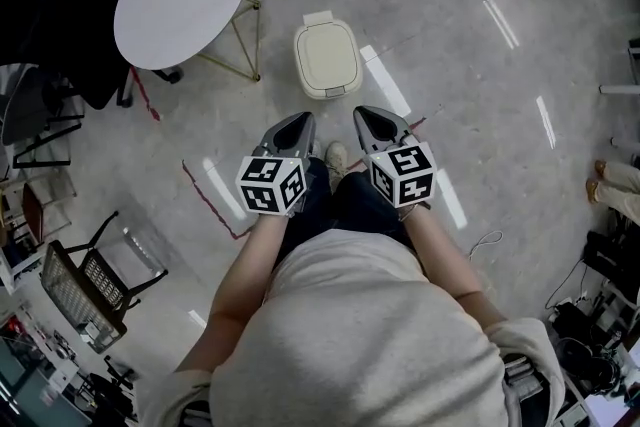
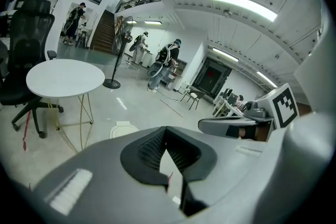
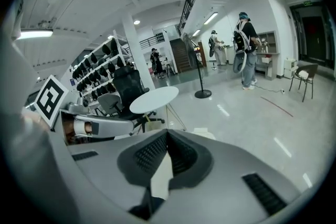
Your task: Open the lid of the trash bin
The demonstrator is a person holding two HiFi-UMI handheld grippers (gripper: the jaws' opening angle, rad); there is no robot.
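I'm looking down from the head view at both tools held out in front of the person's body, side by side and well apart from the bin. The left hand-held gripper [image 1: 296,125] is clenched: in its own view the two jaws meet at the tips with nothing between them, and only bare floor [image 1: 450,35] shows through the gap behind the tips. The right hand-held gripper [image 1: 373,121] is clenched and empty in the same way. Each carries its marker cube just above the person's wrist. The trash bin [image 1: 327,58] stands on the floor ahead of the two grippers, roughly centred between them. It is cream-white and its lid lies flat and closed. Neither gripper touches it. To the bin's left and just beside it stands a round white table [image 1: 180,0] on thin yellowish legs. Dark chairs [image 1: 60,25] crowd the far left edge. One shoe [image 1: 337,155] of the person shows between the two grippers. In the left gripper view the bin's top peeks over the gripper body, with several people [image 2: 163,60] standing far off in the hall.
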